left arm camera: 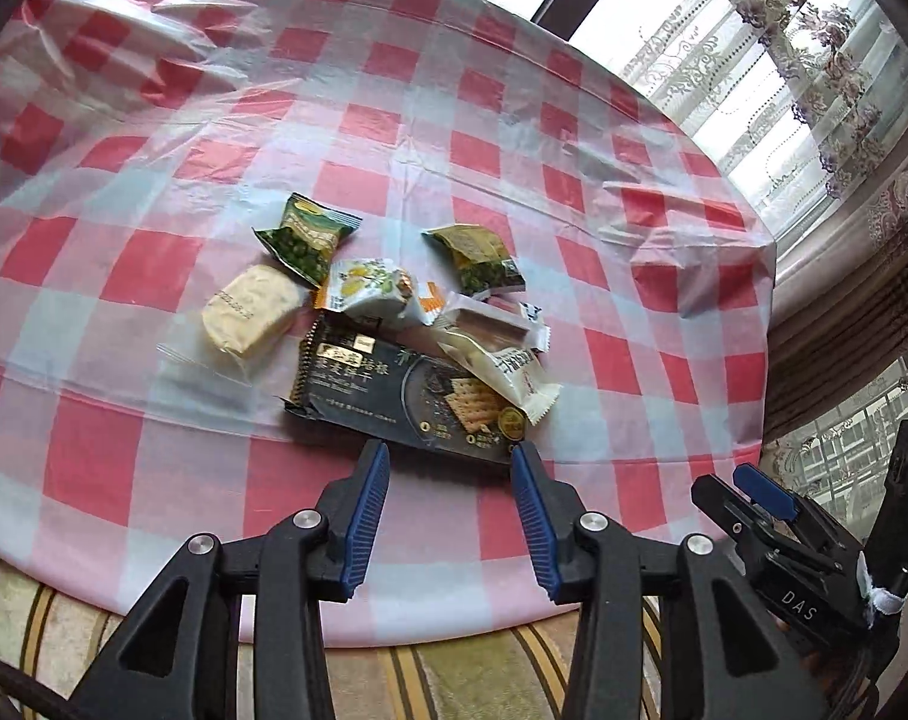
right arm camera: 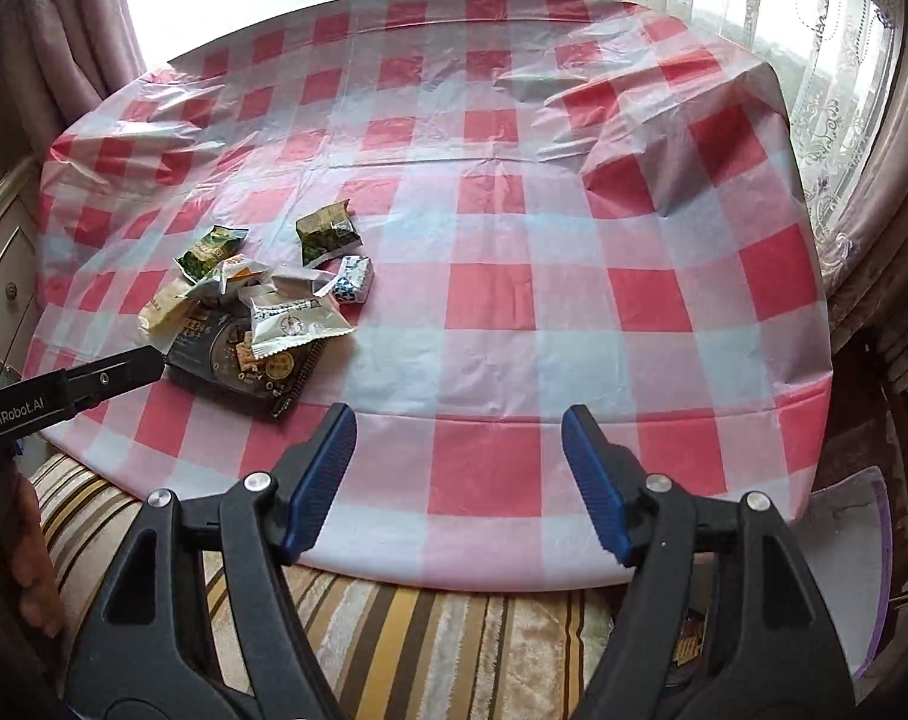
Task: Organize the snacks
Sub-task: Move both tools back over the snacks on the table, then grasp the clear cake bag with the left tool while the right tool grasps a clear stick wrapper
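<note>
Left wrist view: left gripper (left arm camera: 451,459) poised low over checked cloth (left arm camera: 154,276), jaws parted and empty; dark cracker pack (left arm camera: 394,402) just beyond the fingertips, long axis running crosswise to the fingers; white wrapper (left arm camera: 502,366) draped over the pack's right end; yellow cake (left arm camera: 247,309) to the pack's left; two green packets (left arm camera: 310,234) beyond it; right gripper (left arm camera: 760,498) seen off to the pack's right, past the cloth's edge.

Right wrist view: right gripper (right arm camera: 459,426) spread wide, holding nothing, aimed at bare cloth (right arm camera: 574,300); pack (right arm camera: 238,360) and the rest of the heap well to the left of its fingers; small blue-white packet (right arm camera: 353,279) at the heap's right edge; tip of left gripper (right arm camera: 133,366) just beside the pack's left end.

Judged nearer the pack: the left; likely a grab across the pack's short side.
</note>
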Motion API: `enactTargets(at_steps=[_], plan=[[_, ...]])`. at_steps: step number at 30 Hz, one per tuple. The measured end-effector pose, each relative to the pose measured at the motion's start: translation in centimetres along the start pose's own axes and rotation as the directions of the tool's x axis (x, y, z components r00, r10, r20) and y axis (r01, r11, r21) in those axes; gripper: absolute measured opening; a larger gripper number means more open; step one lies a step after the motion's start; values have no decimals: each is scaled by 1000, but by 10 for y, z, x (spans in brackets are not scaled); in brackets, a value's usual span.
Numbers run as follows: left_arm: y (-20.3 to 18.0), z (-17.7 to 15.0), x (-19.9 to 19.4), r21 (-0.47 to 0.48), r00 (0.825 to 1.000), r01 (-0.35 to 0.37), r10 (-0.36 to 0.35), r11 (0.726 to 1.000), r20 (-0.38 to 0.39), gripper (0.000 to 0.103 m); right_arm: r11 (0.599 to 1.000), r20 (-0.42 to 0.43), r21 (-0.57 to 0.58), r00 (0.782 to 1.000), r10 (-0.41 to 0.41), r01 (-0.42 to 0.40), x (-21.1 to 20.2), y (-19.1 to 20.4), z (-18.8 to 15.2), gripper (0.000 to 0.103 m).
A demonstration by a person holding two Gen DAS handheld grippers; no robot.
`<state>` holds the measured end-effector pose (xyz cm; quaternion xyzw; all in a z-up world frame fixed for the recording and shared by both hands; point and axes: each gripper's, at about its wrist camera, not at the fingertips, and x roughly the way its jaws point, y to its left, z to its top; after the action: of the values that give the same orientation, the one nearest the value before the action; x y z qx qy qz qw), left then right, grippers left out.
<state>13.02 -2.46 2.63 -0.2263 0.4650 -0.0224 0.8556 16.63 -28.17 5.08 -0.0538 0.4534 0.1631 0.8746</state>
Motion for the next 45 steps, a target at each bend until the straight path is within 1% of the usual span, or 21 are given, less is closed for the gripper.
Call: enactTargets(at_steps=[5, 7, 10, 13, 20, 25, 28, 32, 36, 38, 39, 40, 41, 42, 44, 45], plan=[[37, 18, -8, -20, 998, -43, 44, 999, 50, 57, 995, 1, -100, 1000, 22, -22, 20, 26, 26, 74], [48, 25, -9, -14, 997, -57, 58, 998, 61, 61, 991, -3, -131, 999, 33, -33, 27, 34, 35, 74], [61, 34, -5, 4, 995, -82, 81, 997, 60, 63, 981, -15, -188, 999, 46, -48, 41, 45, 47, 74], [67, 43, 6, 49, 994, -103, 101, 993, 41, 67, 966, -35, -251, 998, 57, -64, 53, 57, 57, 74], [67, 50, 32, 151, 990, -135, 138, 979, -5, 68, 928, -74, -361, 995, 66, -89, 80, 70, 78, 74], [64, 51, 43, 204, 988, -146, 153, 968, -19, 68, 893, -127, -434, 990, 67, -117, 101, 80, 81, 74], [63, 51, 46, 222, 988, -148, 156, 964, -18, 68, 878, -151, -458, 986, 78, -139, 109, 85, 82, 74], [64, 53, 50, 229, 987, -149, 157, 962, -20, 67, 869, -176, -470, 981, 82, -157, 121, 89, 84, 64], [64, 53, 52, 246, 987, -150, 158, 958, -13, 67, 865, -186, -473, 979, 87, -166, 126, 92, 85, 57], [64, 53, 52, 251, 987, -151, 158, 956, -7, 67, 862, -193, -474, 976, 98, -180, 127, 94, 84, 48], [64, 53, 53, 254, 987, -152, 159, 955, -5, 67, 860, -188, -478, 977, 100, -180, 127, 95, 84, 46], [64, 53, 53, 257, 987, -153, 159, 954, -3, 67, 857, -187, -482, 977, 102, -181, 127, 96, 84, 39], [64, 53, 53, 258, 987, -155, 161, 954, 0, 65, 855, -188, -483, 976, 109, -188, 126, 98, 84, 32], [63, 53, 53, 260, 986, -162, 167, 952, 3, 64, 853, -192, -483, 974, 117, -197, 126, 99, 84, 30], [64, 53, 52, 263, 984, -175, 179, 949, 10, 56, 846, -202, -490, 972, 123, -209, 127, 102, 82, 22], [65, 53, 52, 261, 984, -174, 177, 950, 11, 55, 843, -204, -494, 971, 124, -211, 128, 104, 81, 22]])
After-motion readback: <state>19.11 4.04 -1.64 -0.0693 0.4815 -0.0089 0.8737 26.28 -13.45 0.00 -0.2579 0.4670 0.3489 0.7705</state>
